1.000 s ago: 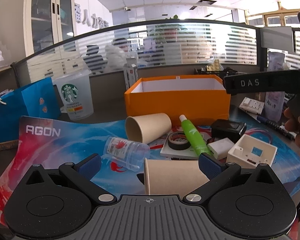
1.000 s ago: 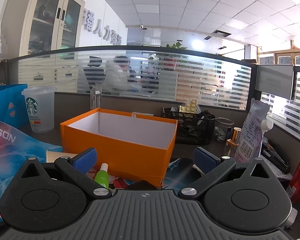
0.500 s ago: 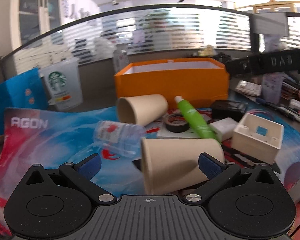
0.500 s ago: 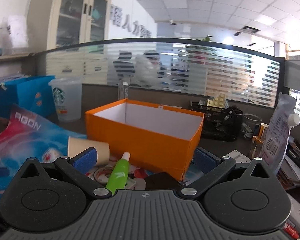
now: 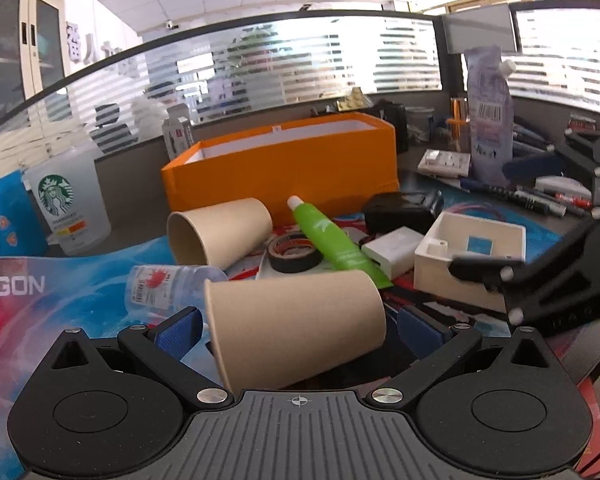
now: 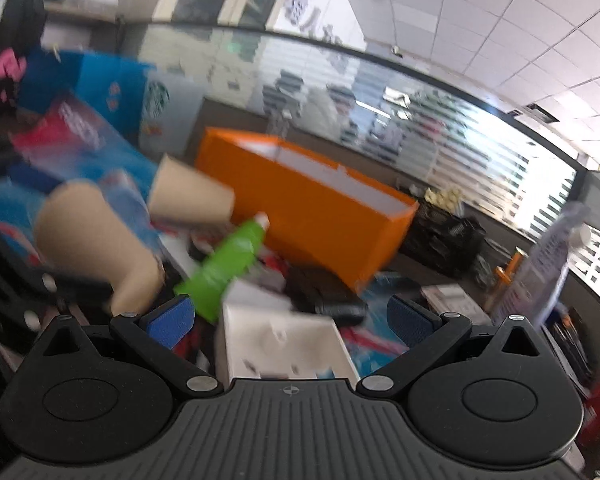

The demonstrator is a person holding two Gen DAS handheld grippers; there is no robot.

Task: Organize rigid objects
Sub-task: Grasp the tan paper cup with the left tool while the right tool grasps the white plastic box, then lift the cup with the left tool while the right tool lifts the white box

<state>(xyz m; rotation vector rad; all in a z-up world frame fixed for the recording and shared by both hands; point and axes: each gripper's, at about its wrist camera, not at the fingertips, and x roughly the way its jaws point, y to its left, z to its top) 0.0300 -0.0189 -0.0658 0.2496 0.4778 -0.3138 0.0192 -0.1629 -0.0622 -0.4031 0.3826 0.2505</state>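
A brown paper cup (image 5: 296, 336) lies on its side between the fingers of my left gripper (image 5: 300, 328), which is open with a small gap on each side. Behind it lie a second paper cup (image 5: 220, 232), a green tube (image 5: 332, 240), a black tape roll (image 5: 296, 252) and a small clear bottle (image 5: 164, 288). The orange box (image 5: 284, 176) stands open at the back. My right gripper (image 6: 292, 318) is open around a white junction box (image 6: 284, 340); this view is blurred. It also appears as the right gripper (image 5: 496, 216) in the left wrist view.
A Starbucks cup (image 5: 68, 208) and a blue bag stand at the left. A white adapter (image 5: 392, 248) and a black device (image 5: 400, 208) lie by the tube. Pens (image 5: 540, 200) and a tall pouch (image 5: 488, 120) crowd the right side.
My left gripper moved forward and down until the near cup lay between its fingers. My right gripper swung down and left from the orange box to the white junction box.
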